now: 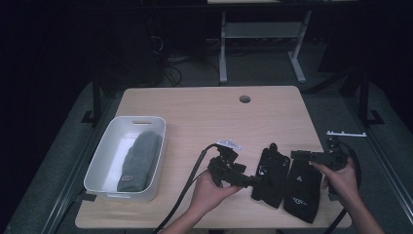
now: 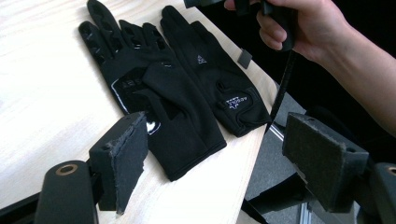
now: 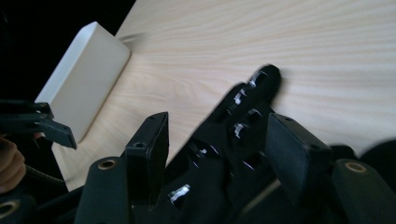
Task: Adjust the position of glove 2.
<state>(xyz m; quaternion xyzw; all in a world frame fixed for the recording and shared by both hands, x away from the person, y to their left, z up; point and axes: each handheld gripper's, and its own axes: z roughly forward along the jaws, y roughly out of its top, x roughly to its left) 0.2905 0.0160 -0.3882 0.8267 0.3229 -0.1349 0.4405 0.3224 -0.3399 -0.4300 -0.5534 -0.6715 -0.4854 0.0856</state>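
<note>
The wooden table (image 1: 204, 117) carries a white bin (image 1: 100, 163) at its left side, with a grey knit hat (image 1: 139, 163) lying lengthwise inside it. Near the right front corner a pair of black gloves lies flat, side by side and touching: the left glove (image 1: 270, 175), with shiny grip patches on its fingers, and the right glove (image 1: 303, 191), whose cuff reaches the near edge. The left gripper (image 1: 260, 180) comes in low from the left, its tips at the left glove's near end; its own view shows the jaws spread wide with the glove's cuff lying between them, the pads not on it. The right gripper (image 1: 298, 155) hangs over the far part of the gloves, and its own view shows its jaws parted above the left glove's fingers (image 3: 247, 112), holding nothing. This looks like the approach before a pick-up, likely to carry the gloves to the bin. The next move would call for each gripper to sink until a pad slips under the cloth, then close on one layer without dragging the neighbouring glove.
</note>
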